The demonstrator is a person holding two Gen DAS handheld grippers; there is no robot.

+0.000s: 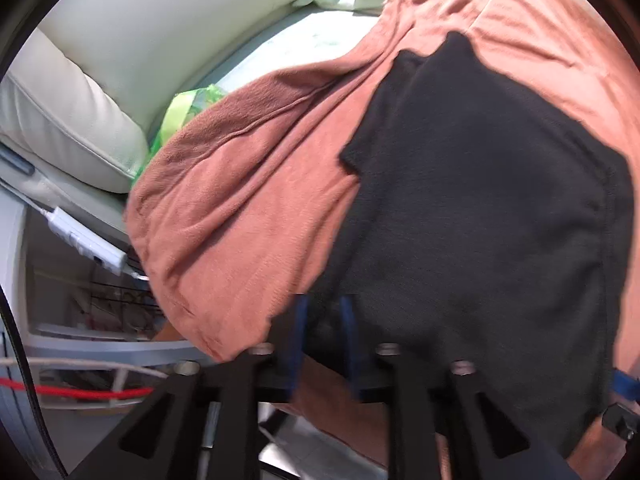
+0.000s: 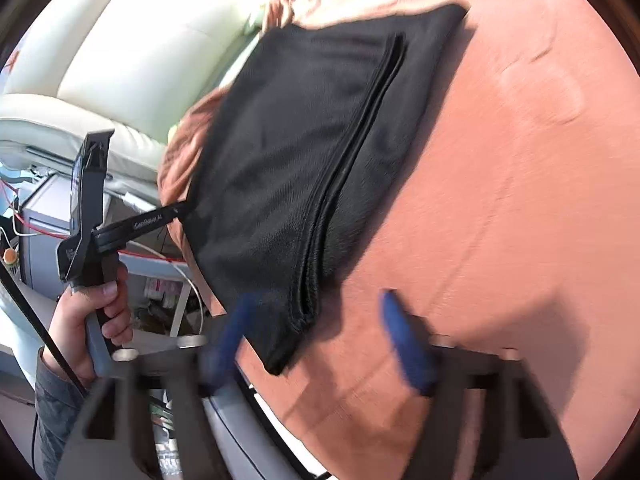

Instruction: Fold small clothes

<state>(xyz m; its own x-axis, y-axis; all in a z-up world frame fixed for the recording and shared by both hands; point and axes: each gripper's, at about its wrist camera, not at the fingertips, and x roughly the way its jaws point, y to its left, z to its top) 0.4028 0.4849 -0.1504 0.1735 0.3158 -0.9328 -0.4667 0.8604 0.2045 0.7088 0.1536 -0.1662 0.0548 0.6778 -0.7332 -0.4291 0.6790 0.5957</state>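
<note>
A black folded garment lies flat on a salmon cloth that covers the work surface. My left gripper points steeply down at the garment's near edge. Its blue fingers stand a little apart with black fabric in the gap, and the pads do not press on it. In the right wrist view the left gripper reaches the garment's left edge from the side. My right gripper is open wide, blurred, and straddles the garment's near corner.
A cream sofa cushion stands behind the cloth's left edge. A white power strip, a red cable and wire shelving sit below that edge. A person's hand grips the left gripper's handle. Something green pokes out by the cushion.
</note>
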